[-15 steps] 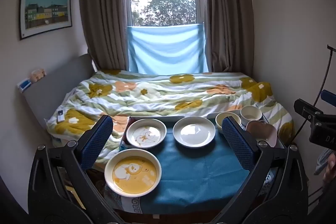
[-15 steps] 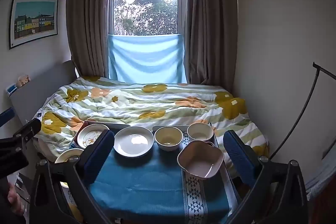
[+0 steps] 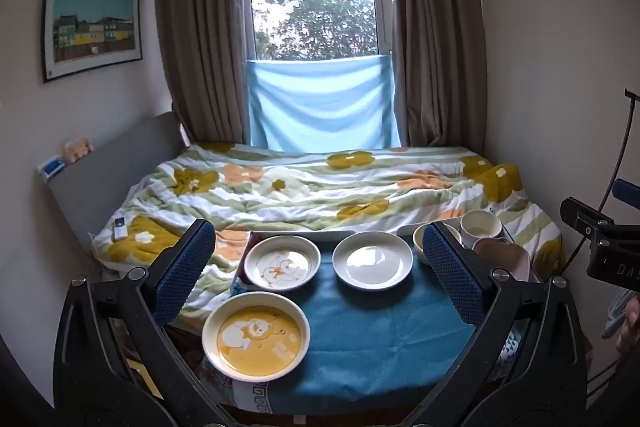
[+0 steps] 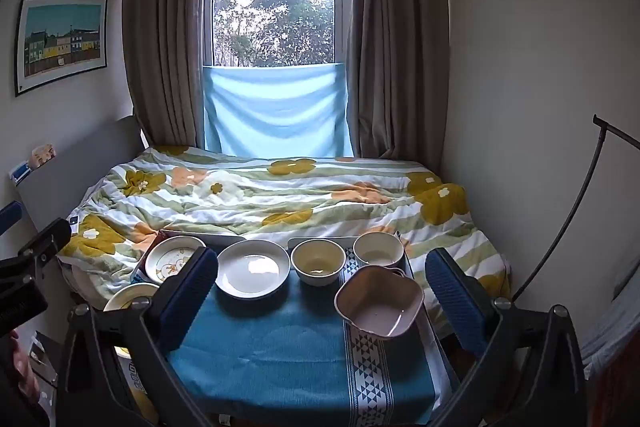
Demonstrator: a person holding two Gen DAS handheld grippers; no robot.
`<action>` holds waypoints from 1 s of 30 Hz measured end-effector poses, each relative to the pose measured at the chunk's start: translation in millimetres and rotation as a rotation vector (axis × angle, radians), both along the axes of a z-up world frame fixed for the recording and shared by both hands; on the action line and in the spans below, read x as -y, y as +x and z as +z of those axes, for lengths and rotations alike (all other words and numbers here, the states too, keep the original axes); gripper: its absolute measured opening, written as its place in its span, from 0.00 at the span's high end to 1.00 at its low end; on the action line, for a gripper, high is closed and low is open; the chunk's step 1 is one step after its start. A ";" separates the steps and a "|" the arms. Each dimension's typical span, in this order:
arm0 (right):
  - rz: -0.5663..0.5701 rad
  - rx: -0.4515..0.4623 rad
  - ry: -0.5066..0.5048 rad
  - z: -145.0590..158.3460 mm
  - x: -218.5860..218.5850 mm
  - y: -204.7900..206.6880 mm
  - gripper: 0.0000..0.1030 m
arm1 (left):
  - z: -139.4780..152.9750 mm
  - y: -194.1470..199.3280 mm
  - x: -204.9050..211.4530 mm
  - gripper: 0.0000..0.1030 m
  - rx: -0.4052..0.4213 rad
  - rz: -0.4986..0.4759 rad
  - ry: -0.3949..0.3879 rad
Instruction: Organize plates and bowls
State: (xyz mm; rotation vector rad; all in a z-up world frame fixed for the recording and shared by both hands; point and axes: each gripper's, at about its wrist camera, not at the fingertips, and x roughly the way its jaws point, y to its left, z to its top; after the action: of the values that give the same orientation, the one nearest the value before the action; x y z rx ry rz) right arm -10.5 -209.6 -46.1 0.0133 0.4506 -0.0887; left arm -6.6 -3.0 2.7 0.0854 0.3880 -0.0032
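Dishware stands on a table covered by a blue cloth [image 4: 280,347], set at the foot of a bed with a flowered quilt [image 4: 280,195].

Left side of the cloth: a yellow plate [image 3: 256,335] with a white cartoon print lies nearest the camera. Behind it, and apart from it, lies a white cartoon plate [image 3: 282,262]. Both prints face up; their heads point to the far side of the table. To the right of the cartoon plate lies a plain white plate [image 3: 373,259], rim up, not touching its neighbour.

Right side: a cream bowl [image 4: 318,261] stands upright just beside the plain white plate. A white cup [image 4: 378,249] stands beside the bowl, farther right, on a patterned strip of the cloth. A pink square bowl [image 4: 380,302] sits in front of the cup and appears tilted, its opening turned toward the camera; one corner points toward the cup.

The round pieces have no long axis. Together, the cartoon plate, plain plate, cream bowl and cup form a row running left to right along the far table edge.

Left gripper [image 3: 318,267]: fingers spread wide, holding nothing, above the near table edge. Right gripper [image 4: 322,299]: fingers likewise spread wide, holding nothing.
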 end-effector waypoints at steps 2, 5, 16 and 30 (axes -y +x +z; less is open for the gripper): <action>-0.001 -0.001 0.002 1.5 0.2 -1.1 0.00 | -2.3 -1.6 2.4 0.00 0.002 -0.003 0.009; -0.009 -0.007 0.008 0.4 1.6 -0.7 0.00 | -3.1 -1.3 2.8 0.00 -0.007 -0.010 0.006; -0.007 -0.006 0.009 0.9 0.8 -1.2 0.00 | -3.5 3.6 -4.6 0.00 -0.029 0.004 -0.024; -0.008 -0.006 0.009 0.4 0.8 -1.5 0.00 | -4.1 2.3 -4.6 0.00 -0.022 -0.003 -0.026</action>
State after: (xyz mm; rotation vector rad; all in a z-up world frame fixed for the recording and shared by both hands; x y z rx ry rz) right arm -12.0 -210.4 -45.7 0.0239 0.4574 -0.0942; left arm -4.3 1.6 -1.4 0.0605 0.4101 -0.0118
